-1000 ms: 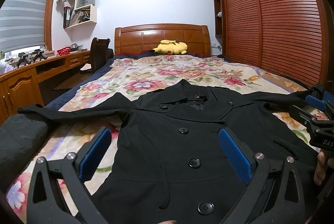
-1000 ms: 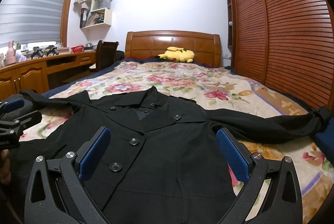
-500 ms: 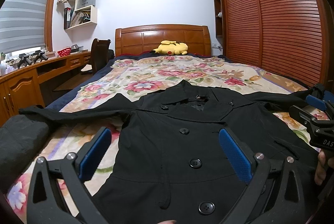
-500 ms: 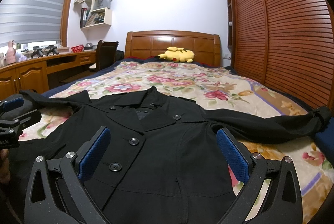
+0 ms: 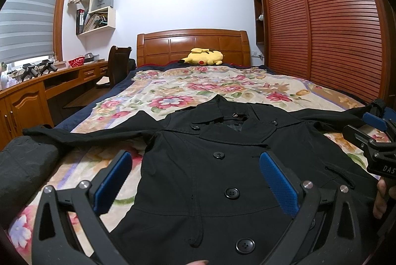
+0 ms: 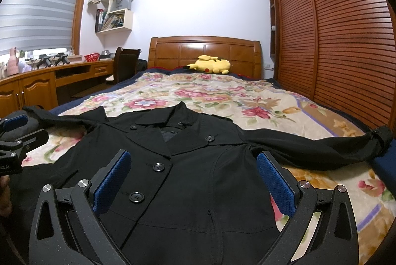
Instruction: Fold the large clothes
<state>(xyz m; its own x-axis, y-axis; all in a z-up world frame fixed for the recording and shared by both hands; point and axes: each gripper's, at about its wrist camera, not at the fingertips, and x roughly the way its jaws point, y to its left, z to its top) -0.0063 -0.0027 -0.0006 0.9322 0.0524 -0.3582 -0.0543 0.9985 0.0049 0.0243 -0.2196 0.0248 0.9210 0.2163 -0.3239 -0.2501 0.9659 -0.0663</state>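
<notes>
- A black coat [image 5: 222, 166] lies face up and buttoned on the floral bedspread [image 5: 198, 89], collar pointing away from both tools, both sleeves spread out to the sides.
- The left gripper [image 5: 195, 181] hovers above the coat's front with its jaws spread wide — nothing sits between the blue pads [image 5: 277, 181], only the row of black buttons [image 5: 232, 193] below and ahead of them.
- The right gripper [image 6: 193, 178] hangs the same way over the coat's other half, jaws wide apart and holding nothing; its right pad [image 6: 274, 181] sits over the spot where the coat's body meets the bedspread.
- Ahead and to the right of the right gripper, one sleeve [image 6: 321, 146] stretches out to the bed's edge, its cuff rolled up at the far end.
- To the left of the left gripper, the other sleeve [image 5: 86, 132] runs out toward a dark bundle [image 5: 22, 166] at the bed's near corner.
- In the left wrist view, the right gripper shows at the right edge, with fingers [image 5: 380, 200] of a hand below it.
- Far ahead of both tools — a yellow plush toy [image 5: 203, 57] rests against the wooden headboard [image 5: 193, 42].
</notes>
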